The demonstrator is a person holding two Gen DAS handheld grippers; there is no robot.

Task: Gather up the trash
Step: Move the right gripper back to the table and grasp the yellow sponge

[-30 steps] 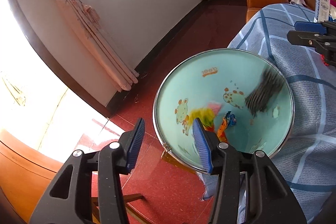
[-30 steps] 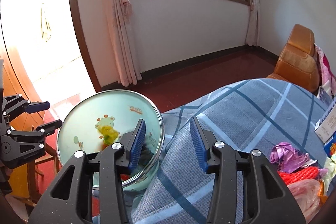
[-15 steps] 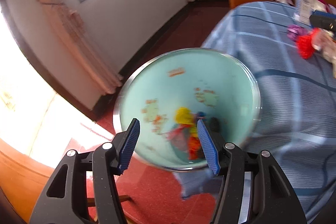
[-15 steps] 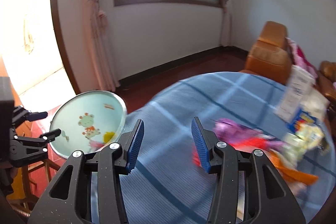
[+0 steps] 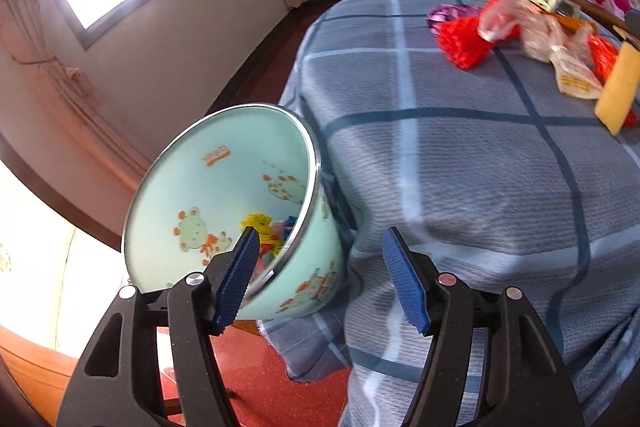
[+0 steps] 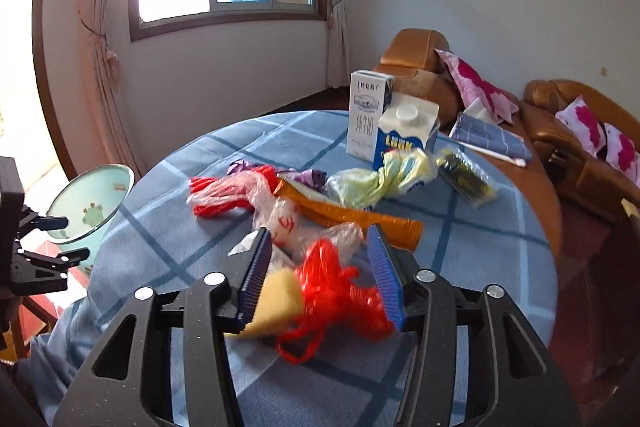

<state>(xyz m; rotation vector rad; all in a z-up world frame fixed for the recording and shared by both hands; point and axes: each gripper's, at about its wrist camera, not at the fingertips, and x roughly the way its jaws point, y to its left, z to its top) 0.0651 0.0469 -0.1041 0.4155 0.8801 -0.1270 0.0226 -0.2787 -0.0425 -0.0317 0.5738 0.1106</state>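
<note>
Both tongs stand wide, gripping nothing. The right tongs point(image 6: 318, 269) hover low over the blue checked tablecloth point(image 6: 192, 227), a red plastic bag point(image 6: 336, 291) and a yellow sponge point(image 6: 276, 301) lying between the fingers — more wrappers and two cartons point(image 6: 384, 125) lie just beyond. The left tongs point(image 5: 320, 275) hang beside the table's edge, the green basin point(image 5: 224, 195) holding scraps just ahead, to their left.

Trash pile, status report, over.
Both grippers open: left gripper empty by enamel basin, right gripper straddling red plastic bag. Yellow sponge beside it.
</note>
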